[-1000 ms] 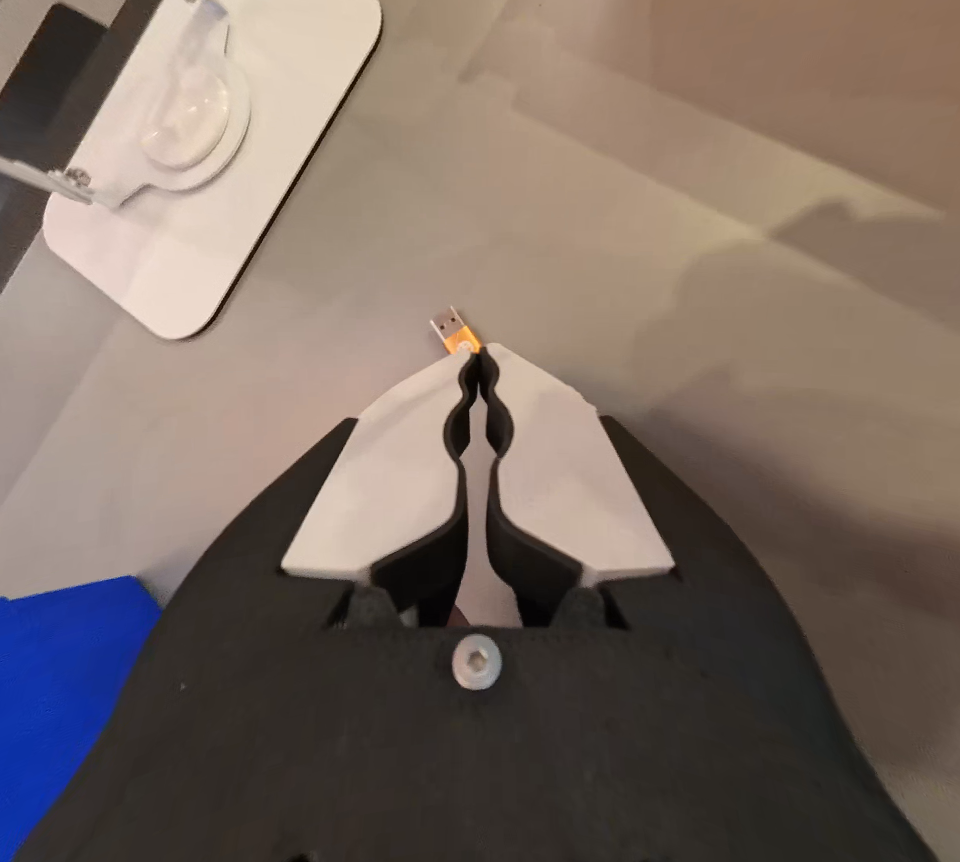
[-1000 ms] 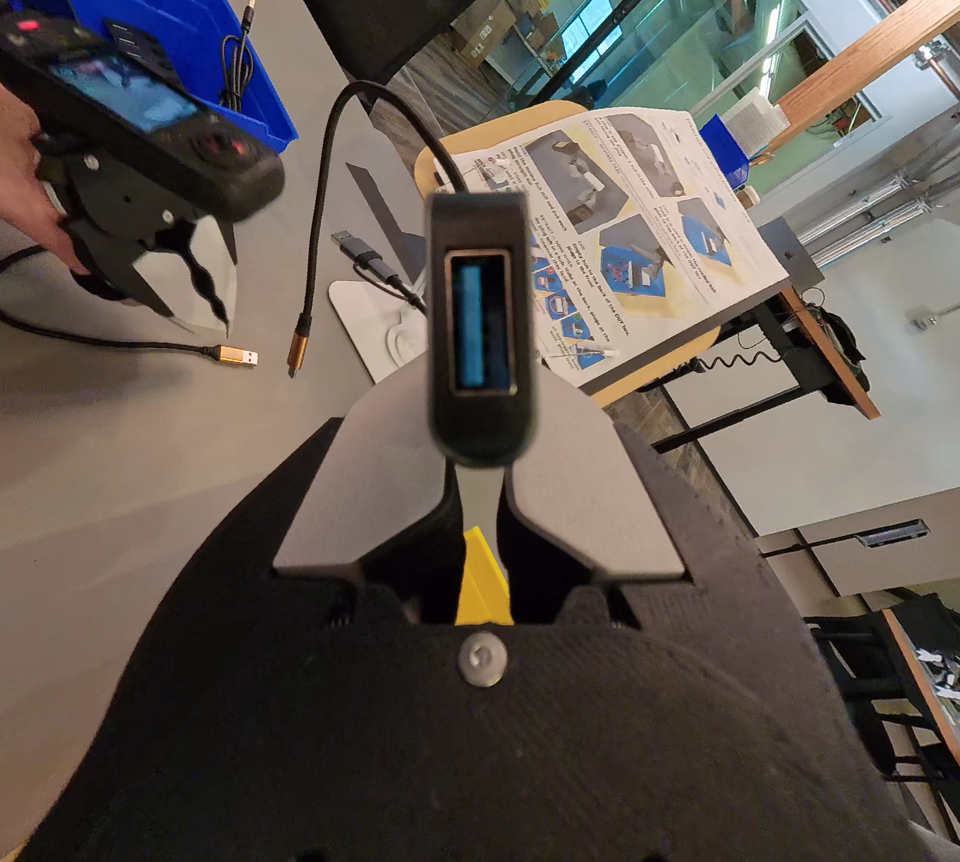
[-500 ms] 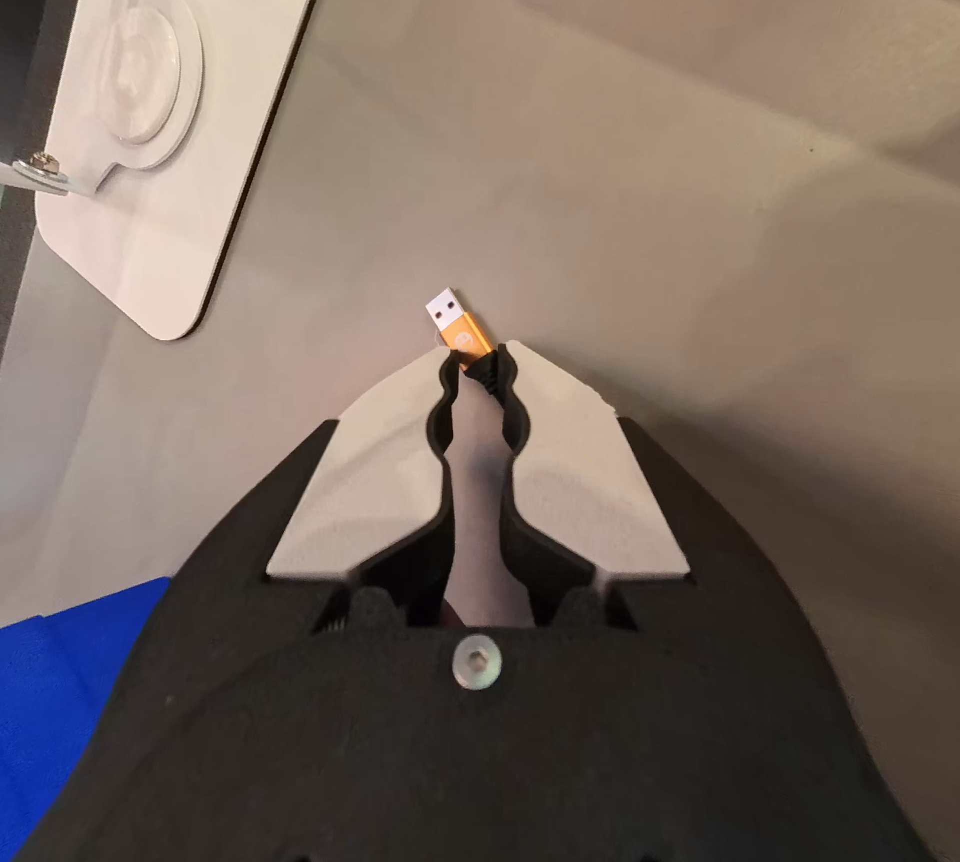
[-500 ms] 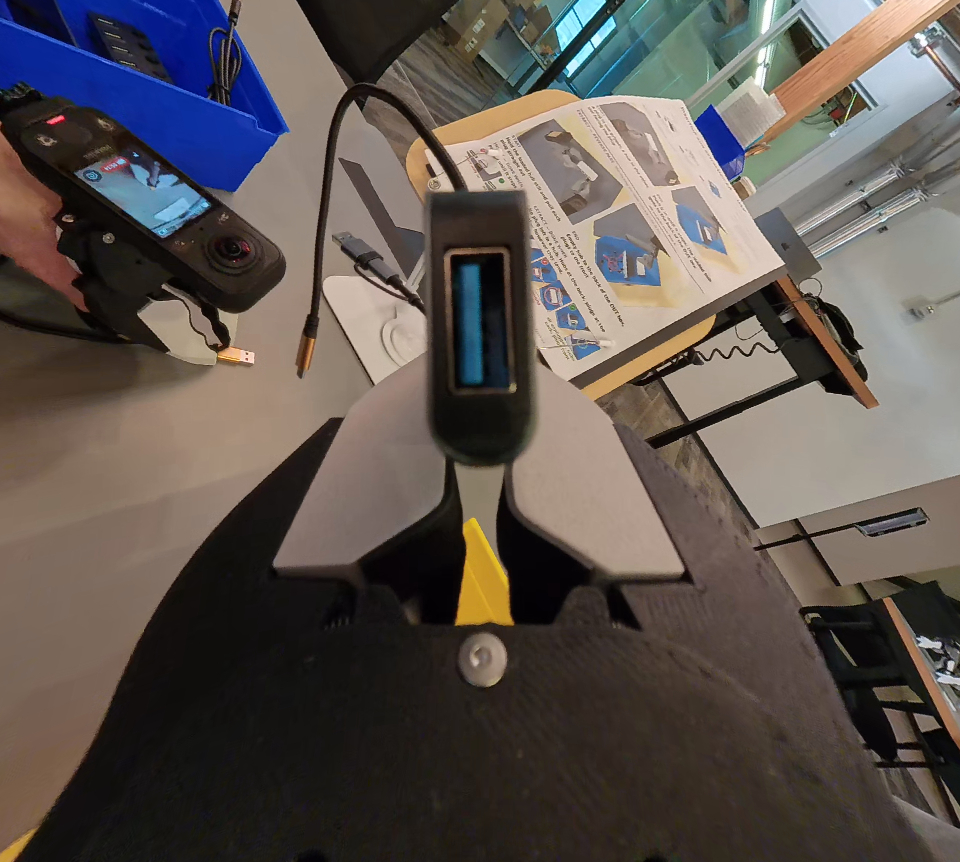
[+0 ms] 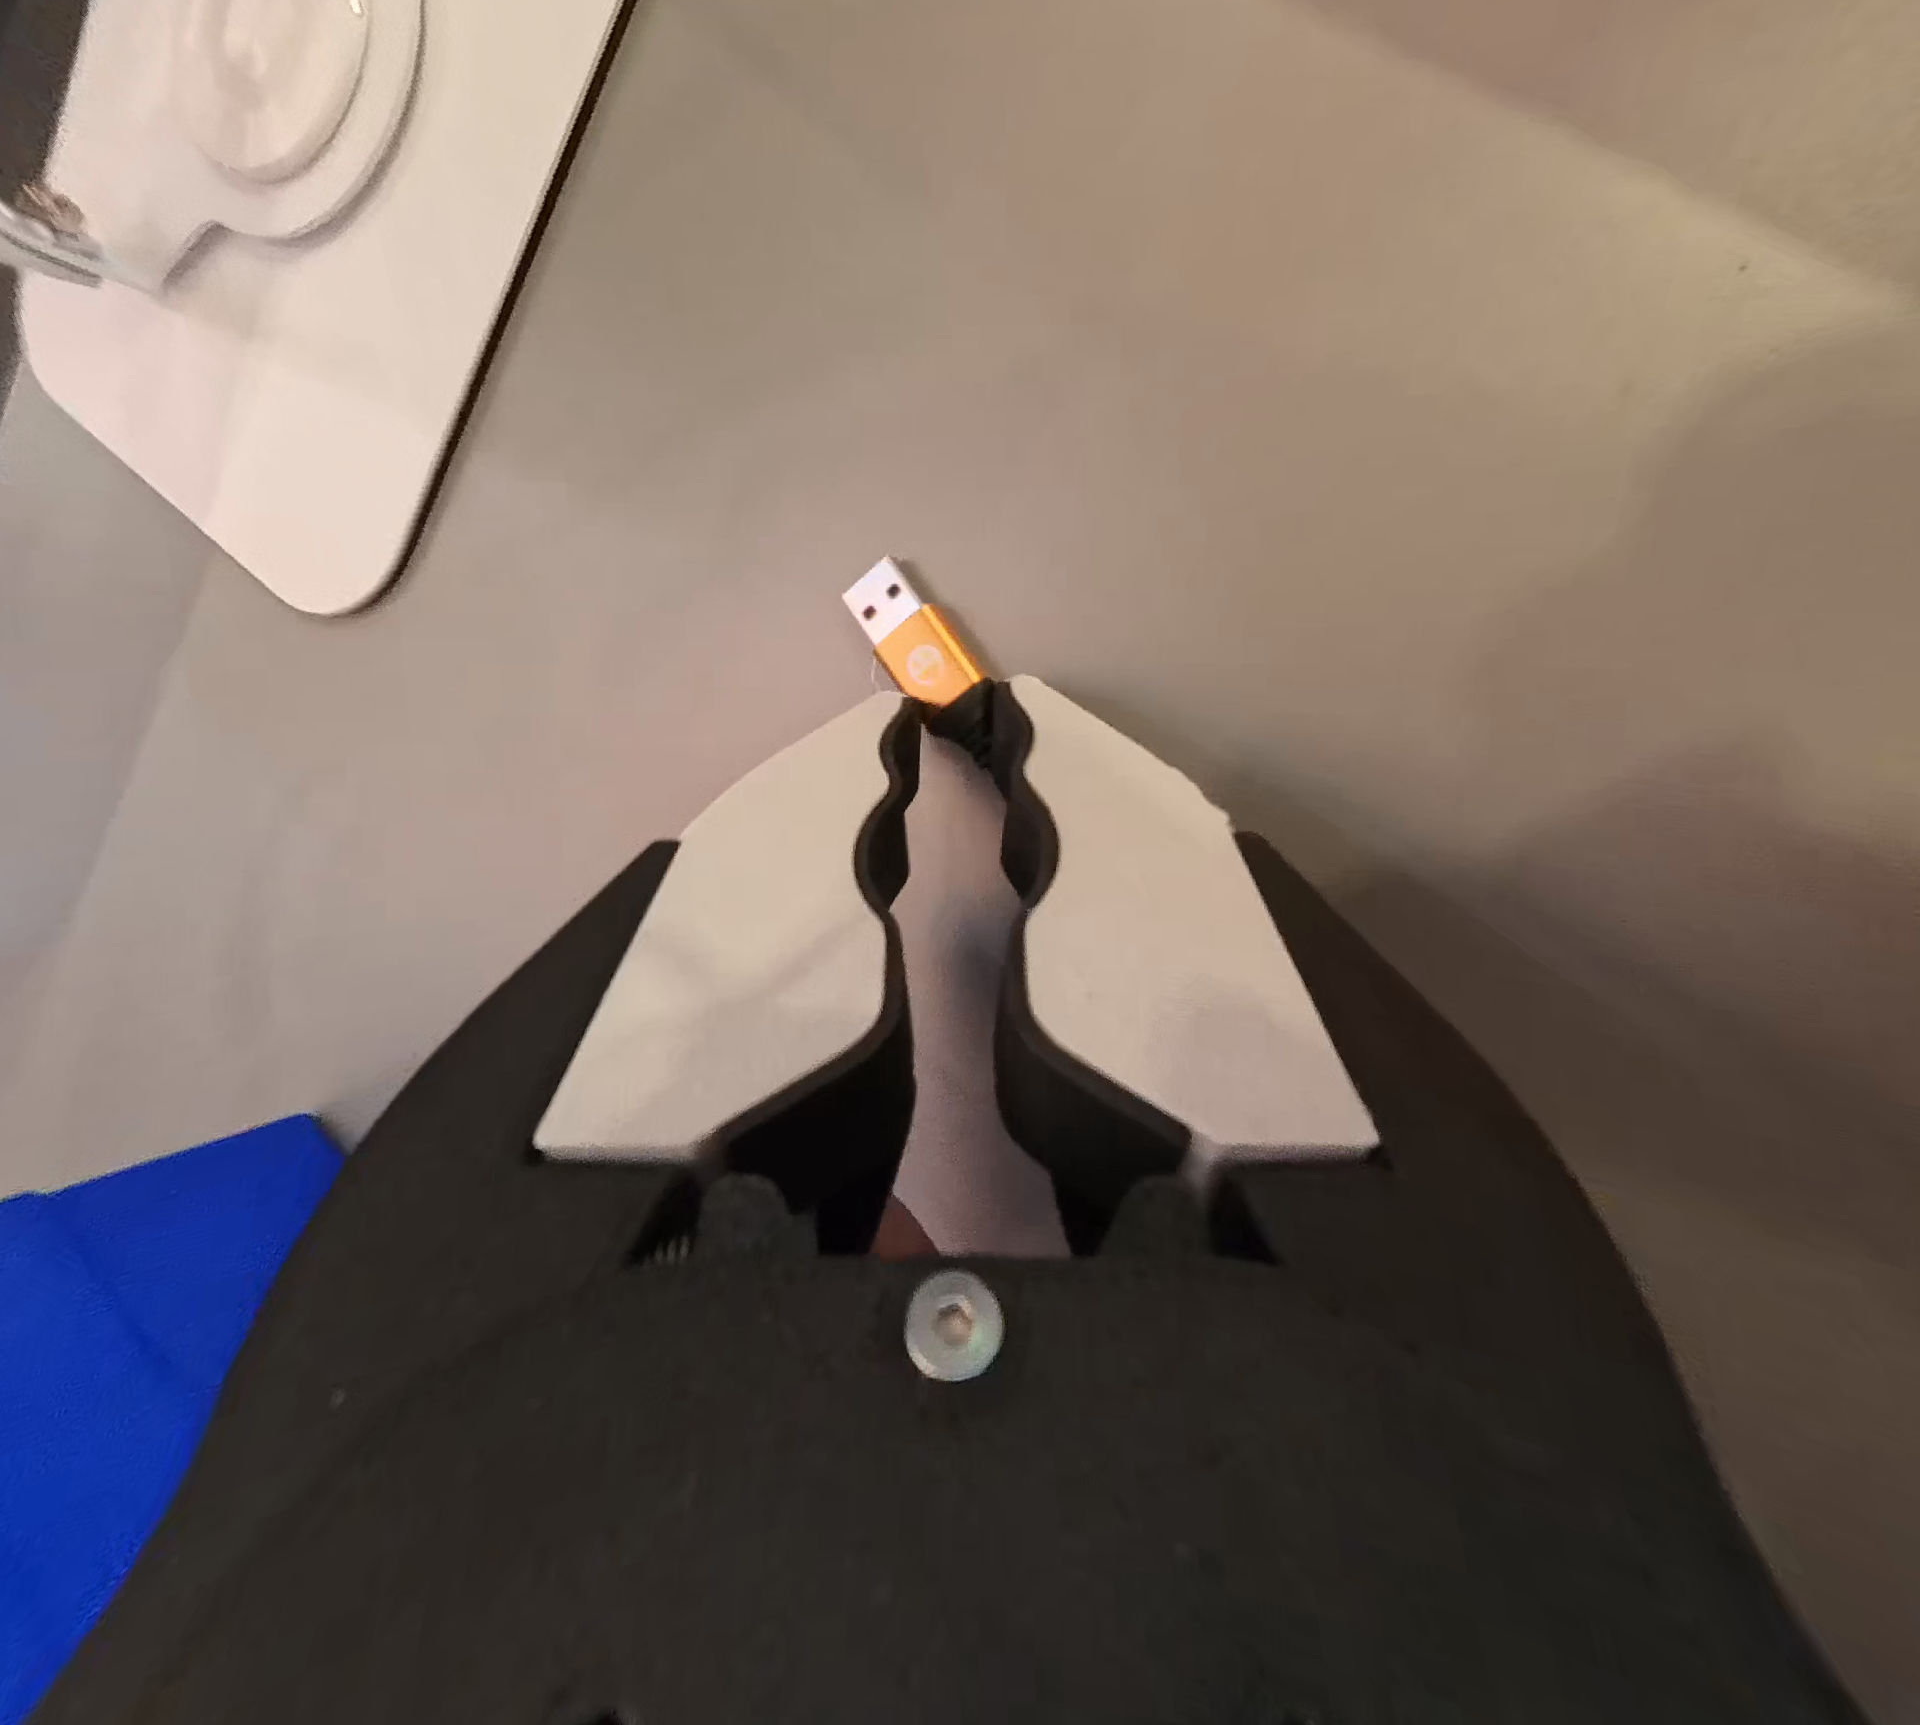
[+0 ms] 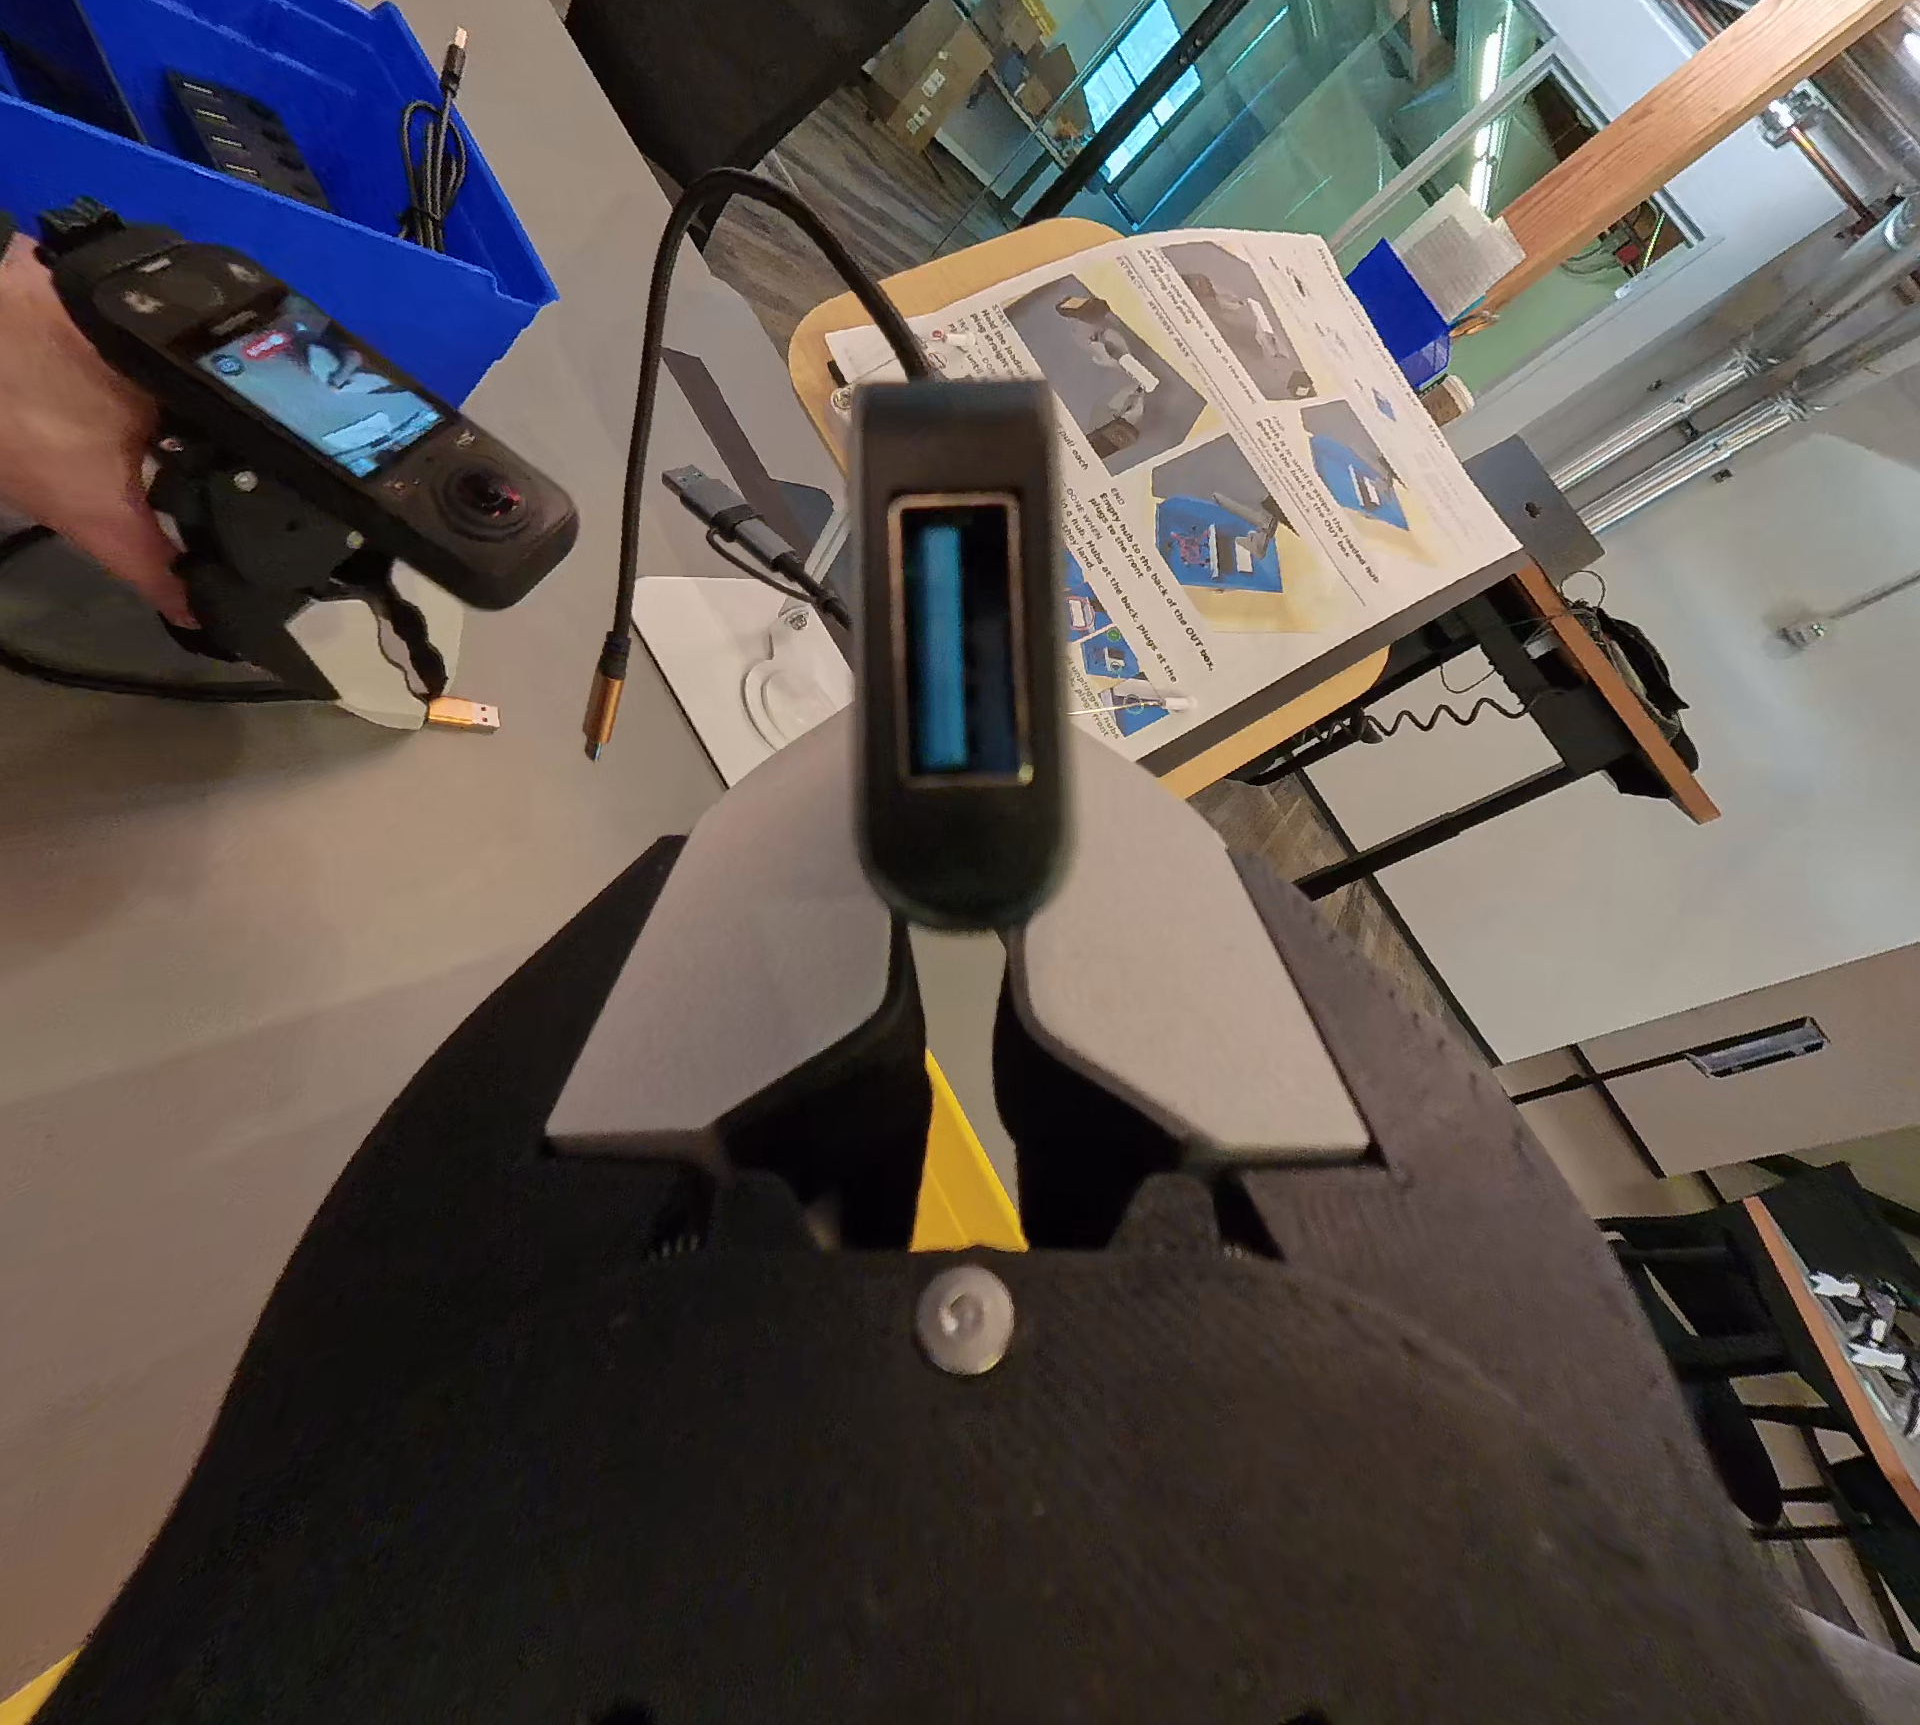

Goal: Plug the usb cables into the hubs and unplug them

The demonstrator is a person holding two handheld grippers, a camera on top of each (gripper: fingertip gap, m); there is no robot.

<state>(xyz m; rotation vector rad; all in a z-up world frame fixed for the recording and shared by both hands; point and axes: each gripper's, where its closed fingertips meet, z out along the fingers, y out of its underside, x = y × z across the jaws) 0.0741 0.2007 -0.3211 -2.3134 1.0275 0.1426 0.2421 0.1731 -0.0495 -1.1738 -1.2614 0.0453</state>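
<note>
A grey bench (image 6: 260, 896) carries a blue bin (image 6: 343, 148) near its far left edge and a white pad (image 5: 260, 221) by its far edge. The right tongs (image 6: 961, 865) are clamped on a black hub (image 6: 956, 699), held above the bench with its blue port facing the camera. The left tongs (image 5: 951, 719) pinch a black cable just behind its orange plug (image 5: 914, 641), low over the bench near the pad's corner.

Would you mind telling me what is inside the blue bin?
In the blue bin lie black hubs and a coiled black cable. Its walls hide the rest.
</note>
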